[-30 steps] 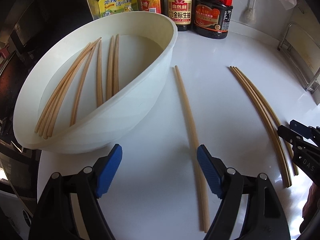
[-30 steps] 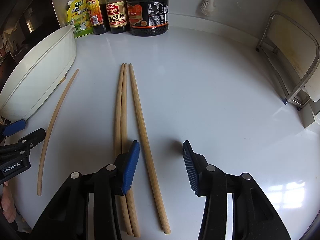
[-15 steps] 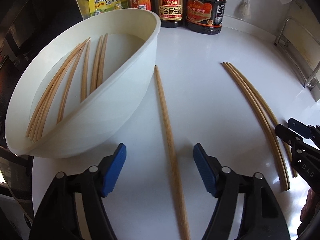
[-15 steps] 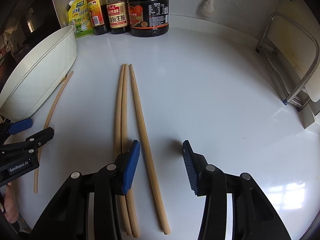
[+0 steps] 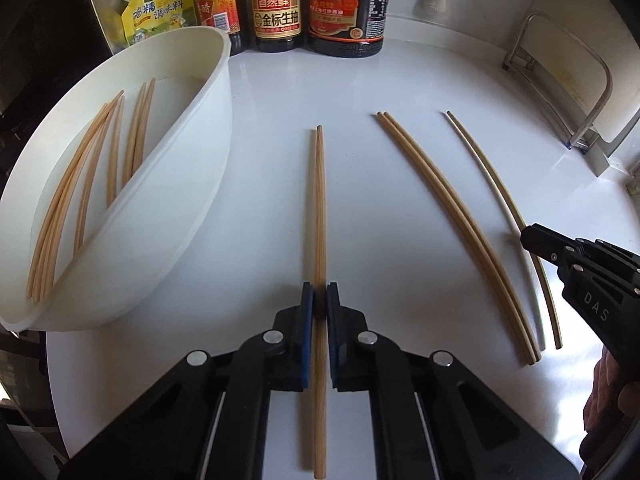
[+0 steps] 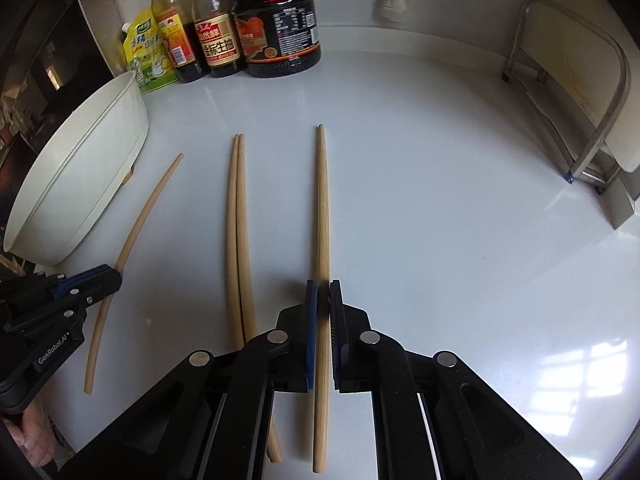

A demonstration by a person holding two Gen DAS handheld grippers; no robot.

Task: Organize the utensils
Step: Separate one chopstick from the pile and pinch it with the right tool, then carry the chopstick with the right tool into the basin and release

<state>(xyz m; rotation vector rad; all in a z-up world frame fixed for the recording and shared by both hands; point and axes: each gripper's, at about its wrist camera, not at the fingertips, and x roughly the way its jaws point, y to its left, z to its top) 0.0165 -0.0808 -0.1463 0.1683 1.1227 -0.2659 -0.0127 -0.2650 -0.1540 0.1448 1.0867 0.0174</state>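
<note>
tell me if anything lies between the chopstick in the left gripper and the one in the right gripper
Yes: a pair of chopsticks lies on the white countertop between the left chopstick, clamped in the left gripper, and the right chopstick, clamped in the right gripper. Joining them likely means lifting over that pair.

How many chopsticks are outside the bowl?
4: one chopstick in the left tongs, second chopstick in the right tongs, and a pair lying on the counter between them. The bowl might hide more.
</note>
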